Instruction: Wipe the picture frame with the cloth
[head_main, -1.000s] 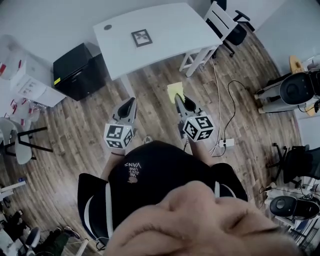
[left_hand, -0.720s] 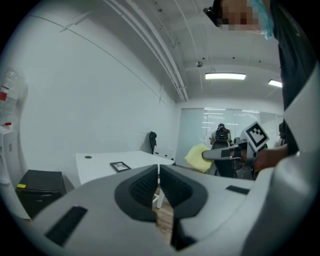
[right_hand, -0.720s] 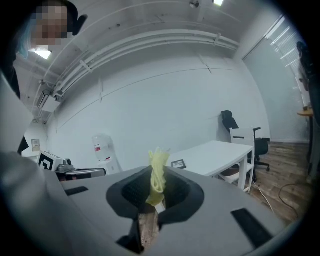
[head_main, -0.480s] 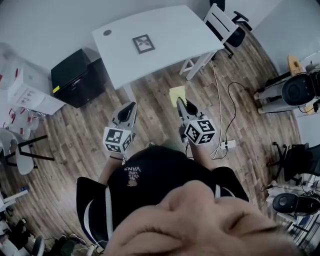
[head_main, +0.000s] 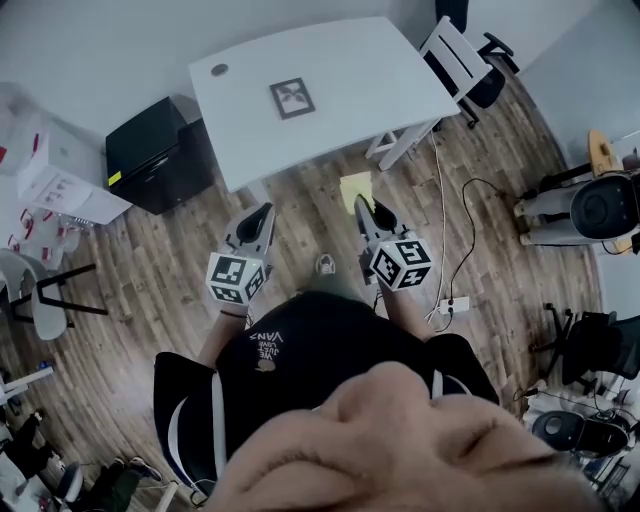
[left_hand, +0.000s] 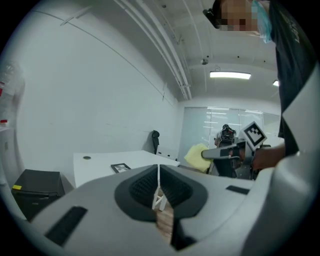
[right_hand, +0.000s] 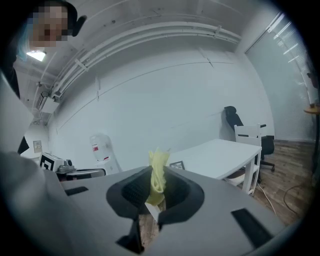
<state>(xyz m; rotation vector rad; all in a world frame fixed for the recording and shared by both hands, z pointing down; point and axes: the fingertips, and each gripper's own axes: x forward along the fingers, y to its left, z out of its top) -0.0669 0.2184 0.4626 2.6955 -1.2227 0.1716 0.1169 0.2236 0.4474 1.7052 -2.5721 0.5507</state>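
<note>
From your head, you see two tools, one picture frame, one cloth and one tabletop. The picture frame (head_main: 291, 98) lies flat near the middle of the white tabletop (head_main: 350, 70), well away from every edge. You stand back from the tabletop, with bare wood floor (head_main: 310, 200) between you and its near edge. Your left tool (head_main: 264, 210) and right tool (head_main: 362, 205) point toward it, side by side and apart. The yellow cloth (head_main: 353, 186) sticks out at the tip of the right tool. One black cabinet (head_main: 155, 150) sits by the tabletop's left end, and one white chair (head_main: 445, 55) sits by its right end.

In the left gripper view, the left tool (left_hand: 158, 170) is closed tight with nothing in it. Past it you see the one frame (left_hand: 120, 167) on the tabletop. The right tool is off to the right with the cloth (left_hand: 196, 155).

In the right gripper view, the right tool (right_hand: 156, 182) pinches the cloth (right_hand: 157, 172), which stands up in a thin fold. The frame (right_hand: 176, 165) lies on the tabletop behind it, back from the near edge.
</note>
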